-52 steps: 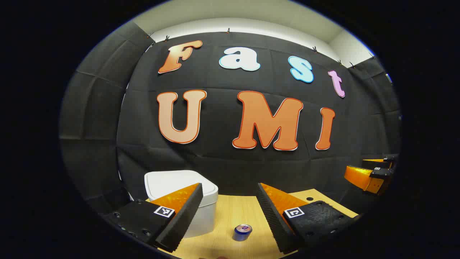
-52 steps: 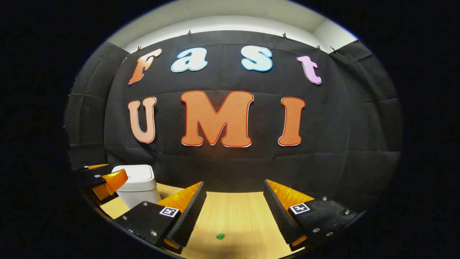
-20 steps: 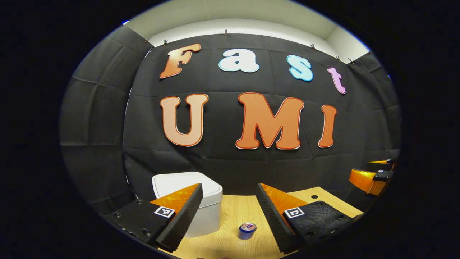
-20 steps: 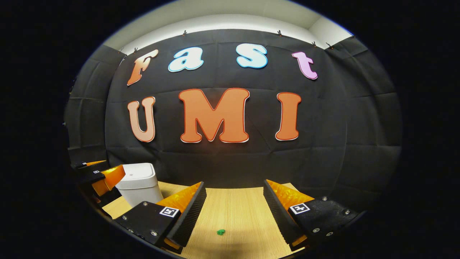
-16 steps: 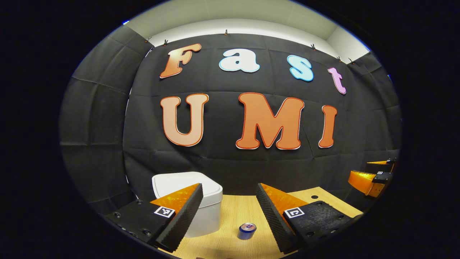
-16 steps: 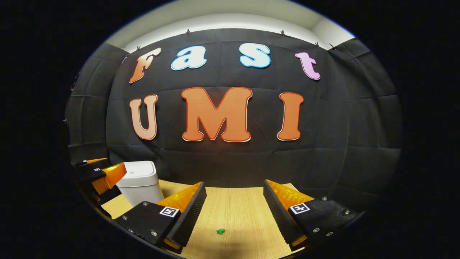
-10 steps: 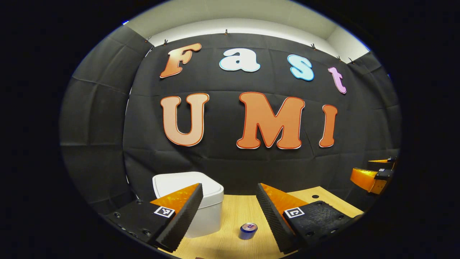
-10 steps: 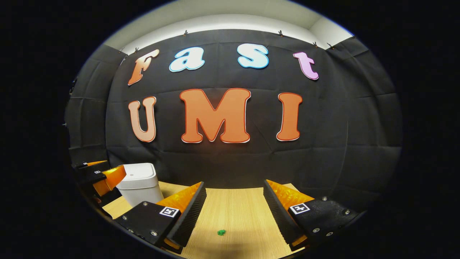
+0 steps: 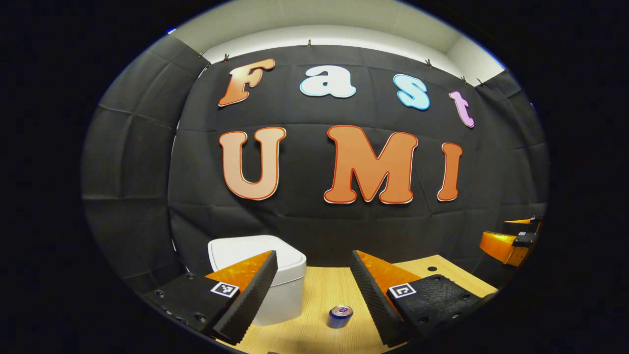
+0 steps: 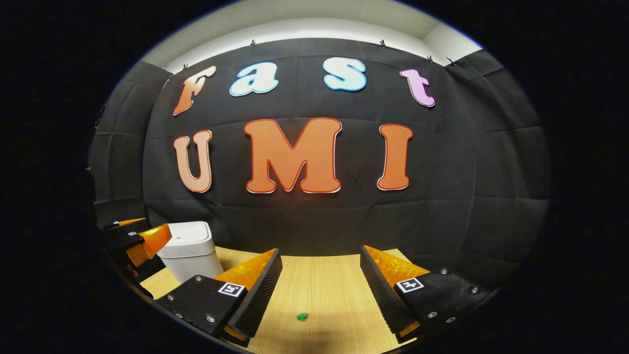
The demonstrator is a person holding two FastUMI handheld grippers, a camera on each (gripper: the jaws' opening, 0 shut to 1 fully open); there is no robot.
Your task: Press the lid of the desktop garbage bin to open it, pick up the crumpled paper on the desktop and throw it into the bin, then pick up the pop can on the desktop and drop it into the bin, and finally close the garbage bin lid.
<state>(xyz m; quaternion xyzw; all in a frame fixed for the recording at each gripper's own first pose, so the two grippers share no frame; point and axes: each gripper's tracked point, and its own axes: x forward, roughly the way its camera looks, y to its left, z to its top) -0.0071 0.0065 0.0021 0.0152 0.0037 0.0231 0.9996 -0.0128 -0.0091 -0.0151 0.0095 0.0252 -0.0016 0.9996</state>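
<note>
Almost nothing moved since before; my left tool hangs spread above the counter, the pop can upright between its fingers, white bin near left, lid closed. My right tool is spread too, green crumpled paper between its fingers.

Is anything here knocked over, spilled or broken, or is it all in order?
Nothing stands out. The white garbage bin sits upright with its lid shut, the pop can stands upright on the wooden desktop, and a small green scrap lies there alone.
</note>
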